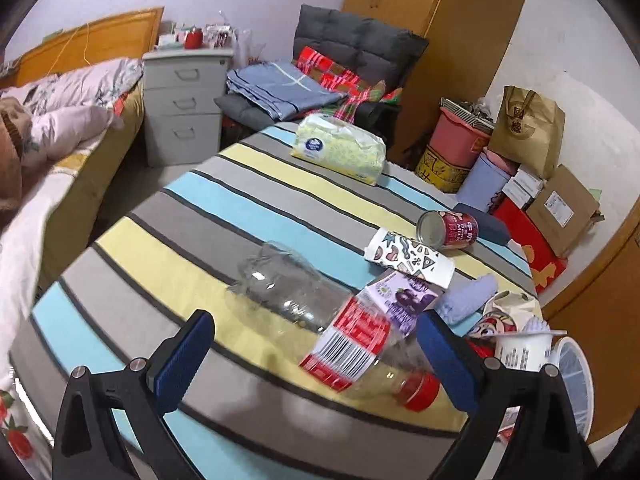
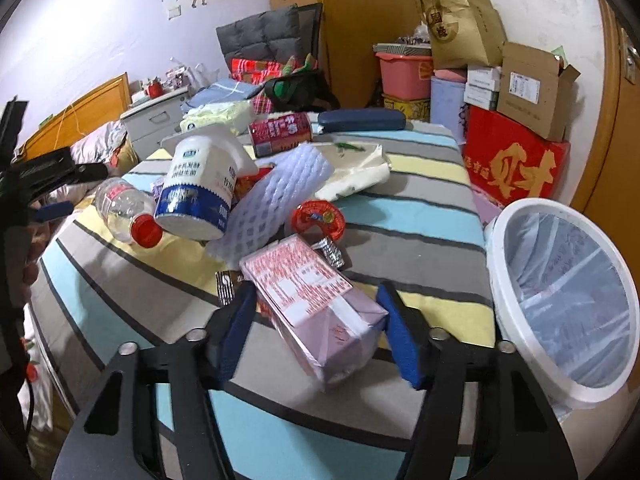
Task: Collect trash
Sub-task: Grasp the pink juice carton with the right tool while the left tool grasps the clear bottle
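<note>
right hand-held gripper (image 2: 316, 326): partly open around the pink carton (image 2: 316, 312), not yet clamped.
left hand-held gripper (image 1: 312, 354): wide open, empty, over the bottle (image 1: 320, 320) on the counter (image 1: 224, 200).
risk: carton may be tipped or slip before the bin (image 2: 560, 300) just beside.

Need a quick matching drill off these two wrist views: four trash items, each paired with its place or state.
Items:
1. plastic bottle
2. pink carton
3. red can
4. yogurt cup

States:
A. between the right hand-held gripper's open fingers
B. on its side by a dark blue case
C. tipped over, leaning on white foam netting
D. crushed, red cap on, between the left hand-held gripper's fingers

Pairs: 1-D, 2-A, 3-B, 4-C
</note>
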Available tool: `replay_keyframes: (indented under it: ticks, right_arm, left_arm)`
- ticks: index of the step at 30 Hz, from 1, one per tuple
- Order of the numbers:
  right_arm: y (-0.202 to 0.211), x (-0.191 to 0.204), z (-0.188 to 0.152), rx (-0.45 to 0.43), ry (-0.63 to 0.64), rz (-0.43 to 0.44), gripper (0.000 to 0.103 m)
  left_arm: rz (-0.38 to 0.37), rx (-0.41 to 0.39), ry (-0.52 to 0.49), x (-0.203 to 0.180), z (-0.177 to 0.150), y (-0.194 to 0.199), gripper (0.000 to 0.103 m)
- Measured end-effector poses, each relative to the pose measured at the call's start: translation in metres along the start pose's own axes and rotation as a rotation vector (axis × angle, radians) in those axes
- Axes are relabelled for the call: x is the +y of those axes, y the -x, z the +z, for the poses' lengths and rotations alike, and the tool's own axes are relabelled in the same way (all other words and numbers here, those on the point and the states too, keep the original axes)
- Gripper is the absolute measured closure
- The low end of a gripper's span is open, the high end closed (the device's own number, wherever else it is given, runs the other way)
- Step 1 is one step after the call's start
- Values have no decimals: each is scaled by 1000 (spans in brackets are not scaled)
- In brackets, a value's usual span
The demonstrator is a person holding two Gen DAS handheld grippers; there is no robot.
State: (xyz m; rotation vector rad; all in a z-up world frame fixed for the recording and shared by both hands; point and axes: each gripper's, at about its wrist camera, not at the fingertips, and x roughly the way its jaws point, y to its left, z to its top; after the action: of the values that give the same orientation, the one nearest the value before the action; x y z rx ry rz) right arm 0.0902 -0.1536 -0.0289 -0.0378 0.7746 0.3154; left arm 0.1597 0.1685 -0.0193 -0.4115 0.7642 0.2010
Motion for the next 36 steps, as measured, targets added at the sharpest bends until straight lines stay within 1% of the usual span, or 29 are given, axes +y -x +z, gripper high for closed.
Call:
replay_keyframes:
  ticks: [1, 3, 4, 6, 8, 10, 12, 14, 17, 22, 24, 26, 27, 28, 29, 30, 32, 34, 36]
  right_arm:
    - [-1, 0, 1, 5, 2, 5, 45]
    - [-2, 1, 1, 5, -1, 15, 52]
    - [-2, 1, 1, 3, -2, 22, 53]
    - [-4, 2, 3, 7, -4, 35, 60]
    - [-5, 4, 2, 11, -3, 44, 63]
    - [-6, 6, 2, 15, -3, 48, 64]
    - [-6, 8, 2, 15, 4, 55, 64]
    - [-6, 10, 2, 17, 8, 60, 64]
    - [-6, 11, 2, 20, 0, 78, 64]
    - [-7, 15, 4, 21, -6, 90, 64]
    - [-9, 15, 4, 17, -17, 90, 64]
    - [-9, 16, 4, 13, -17, 85, 64]
    - [-10, 17, 5, 11, -16, 77, 64]
    - [-10, 17, 4, 11, -17, 74, 64]
    - [-10, 17, 5, 14, -19, 77, 64]
    - [-10, 16, 5, 12, -22, 77, 64]
    - [-10, 15, 5, 12, -29, 72, 64]
    - [-10, 15, 6, 7, -34, 69, 64]
    - [-11, 15, 8, 0, -35, 59, 64]
  left_arm:
    - [5, 12, -1, -2, 2, -6, 1]
    - [23, 25, -5, -7, 1, -13, 1]
    - [26, 34, -8, -9, 1, -18, 1]
    - [17, 46, 6, -11, -2, -24, 1]
    - [26, 71, -3, -14, -4, -32, 1]
    - [40, 106, -29, -16, -7, -41, 1]
    - [24, 120, -26, -14, -10, -43, 1]
    - [33, 115, -33, -11, -12, -40, 1]
    - [70, 109, -75, -6, -16, -32, 1]
    - [117, 93, -58, 12, -13, -25, 1]
    - [131, 80, -34, 16, -9, -24, 3]
    - [124, 59, -41, 16, -3, -25, 3]
    - [134, 60, -59, 14, 2, -31, 4]
    - [138, 75, -59, 14, 4, -35, 8]
    - [128, 79, -51, 15, 7, -38, 9]
    - [118, 73, -48, 16, 11, -41, 9]
    - [131, 96, -40, 18, 13, -50, 11]
    - [126, 104, -38, 19, 15, -56, 13]
    - [103, 115, -38, 18, 15, -60, 22]
